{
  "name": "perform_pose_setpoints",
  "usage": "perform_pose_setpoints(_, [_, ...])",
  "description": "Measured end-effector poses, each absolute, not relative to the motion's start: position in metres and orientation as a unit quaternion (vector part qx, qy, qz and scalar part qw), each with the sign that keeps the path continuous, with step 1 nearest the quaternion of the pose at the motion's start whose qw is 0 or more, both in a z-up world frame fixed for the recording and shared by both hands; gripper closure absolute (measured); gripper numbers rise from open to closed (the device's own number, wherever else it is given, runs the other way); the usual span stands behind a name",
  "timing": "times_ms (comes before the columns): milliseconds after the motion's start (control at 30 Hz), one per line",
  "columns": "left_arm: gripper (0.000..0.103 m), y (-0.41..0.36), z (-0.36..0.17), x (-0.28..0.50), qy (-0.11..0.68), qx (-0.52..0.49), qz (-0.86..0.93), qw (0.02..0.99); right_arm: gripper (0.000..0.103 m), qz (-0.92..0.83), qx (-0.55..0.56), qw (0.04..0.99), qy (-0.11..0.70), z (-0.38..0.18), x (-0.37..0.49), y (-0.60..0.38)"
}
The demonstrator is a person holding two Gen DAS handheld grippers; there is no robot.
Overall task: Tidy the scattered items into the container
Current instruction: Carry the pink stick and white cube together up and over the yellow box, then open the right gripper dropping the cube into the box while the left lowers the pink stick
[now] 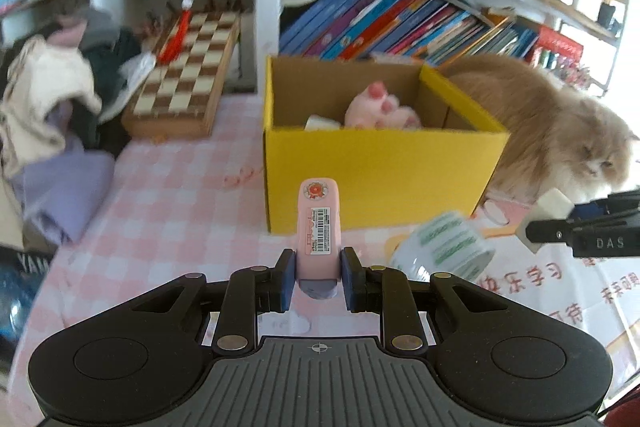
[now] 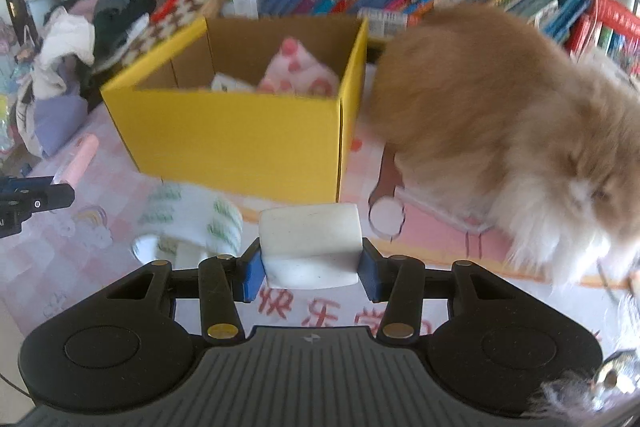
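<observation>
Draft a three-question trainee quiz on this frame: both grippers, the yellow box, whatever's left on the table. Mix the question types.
1. True or false: the left gripper is shut on a slim pink plastic case with a barcode label.
2. What does the right gripper hold? A) roll of printed tape B) white rectangular block C) plush toy
3. Fill in: beside the open yellow cardboard box, on the table, sits a fluffy orange ____.

Key:
1. True.
2. B, the white rectangular block; the green-printed tape roll lies on the pink checked tablecloth.
3. Cat.
</observation>
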State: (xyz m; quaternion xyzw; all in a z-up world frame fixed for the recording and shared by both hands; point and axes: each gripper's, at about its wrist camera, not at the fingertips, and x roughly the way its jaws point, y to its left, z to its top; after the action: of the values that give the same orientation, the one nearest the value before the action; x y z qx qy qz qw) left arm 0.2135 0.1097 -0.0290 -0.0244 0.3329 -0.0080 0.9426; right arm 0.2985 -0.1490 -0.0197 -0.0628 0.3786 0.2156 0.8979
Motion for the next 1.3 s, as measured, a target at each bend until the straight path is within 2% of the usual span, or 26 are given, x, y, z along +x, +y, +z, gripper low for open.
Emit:
perform_pose_setpoints(433, [0.081,0.107,0.02,0.22,0.275,0.029,-0.042,0.96,0.059,0.259,-0.085,0.905,0.328,0.038,0.305,-0.143])
perform_pose_setpoints(700, [0.081,0.102,0.042,0.256,0.259,0.073,-0.049,0.962,0.059,0.288,-0.101,0.906,0.294,0.075,0.344,-0.121])
perform_pose_setpoints(900, [0.081,0.098,0.045,0.302,0.28,0.077,-0.055,0.955,0.058,0.309,-0.127,0.899,0.284,0.088,0.389,-0.09])
perform_pose_setpoints(1300, [0.081,0.087,0.013,0.379,0.385,0.125,-0.081,0.911,0.058,0.342,-0.101,0.866,0.351,0.07,0.48,-0.043])
